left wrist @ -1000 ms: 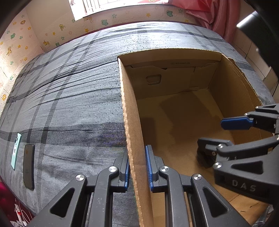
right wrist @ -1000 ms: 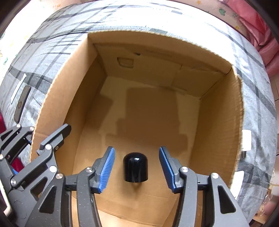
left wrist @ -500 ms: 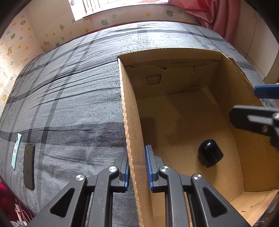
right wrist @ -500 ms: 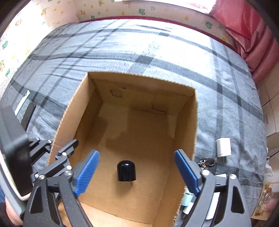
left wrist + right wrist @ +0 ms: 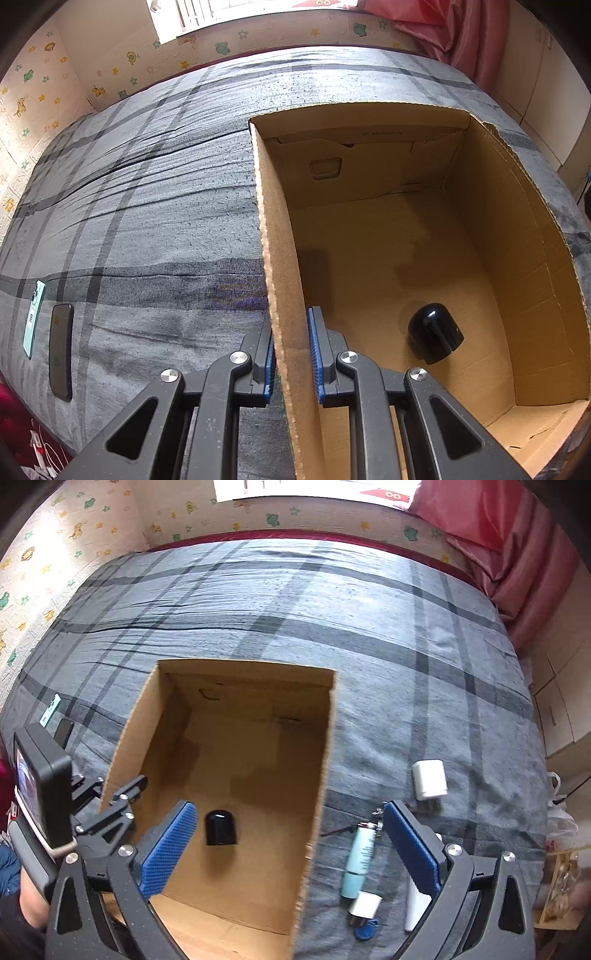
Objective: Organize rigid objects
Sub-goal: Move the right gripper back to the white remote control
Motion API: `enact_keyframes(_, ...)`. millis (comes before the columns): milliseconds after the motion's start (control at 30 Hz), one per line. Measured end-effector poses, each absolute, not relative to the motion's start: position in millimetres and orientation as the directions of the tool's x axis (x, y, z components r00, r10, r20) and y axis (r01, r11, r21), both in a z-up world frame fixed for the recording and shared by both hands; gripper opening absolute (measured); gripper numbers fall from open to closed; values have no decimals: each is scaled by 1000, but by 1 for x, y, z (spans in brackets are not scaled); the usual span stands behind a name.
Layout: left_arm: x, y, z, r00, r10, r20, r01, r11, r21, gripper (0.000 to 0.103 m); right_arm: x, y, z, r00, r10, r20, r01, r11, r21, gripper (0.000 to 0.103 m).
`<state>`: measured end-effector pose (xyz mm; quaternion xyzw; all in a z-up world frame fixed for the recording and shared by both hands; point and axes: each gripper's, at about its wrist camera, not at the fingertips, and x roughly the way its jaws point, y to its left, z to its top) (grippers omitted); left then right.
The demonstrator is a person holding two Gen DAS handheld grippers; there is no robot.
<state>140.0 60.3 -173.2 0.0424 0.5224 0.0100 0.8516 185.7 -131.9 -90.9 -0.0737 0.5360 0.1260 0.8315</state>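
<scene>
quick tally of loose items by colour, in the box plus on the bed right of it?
Black: 1, the cap in the cardboard box
White: 3, charger block, small white piece, white stick
Light blue: 1, tube
Blue: 1, key tag
Total: 6

We see our left gripper [image 5: 291,363] closed on the left wall of the cardboard box [image 5: 275,258], one blue pad on each side of it. On the box floor a black domed cap [image 5: 435,338] lies tilted, near the right wall. The box stands on a grey checked bedsheet [image 5: 147,206]. At far left lie a dark phone [image 5: 61,350] and a mint green card [image 5: 34,319], just beside each other
</scene>
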Motion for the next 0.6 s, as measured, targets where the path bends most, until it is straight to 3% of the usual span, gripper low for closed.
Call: enact_keyframes(600, 140, 61, -174, 454, 68, -888, 27, 996, 89, 17, 190, -264, -129, 356, -5, -935, -97, 994, -42, 103)
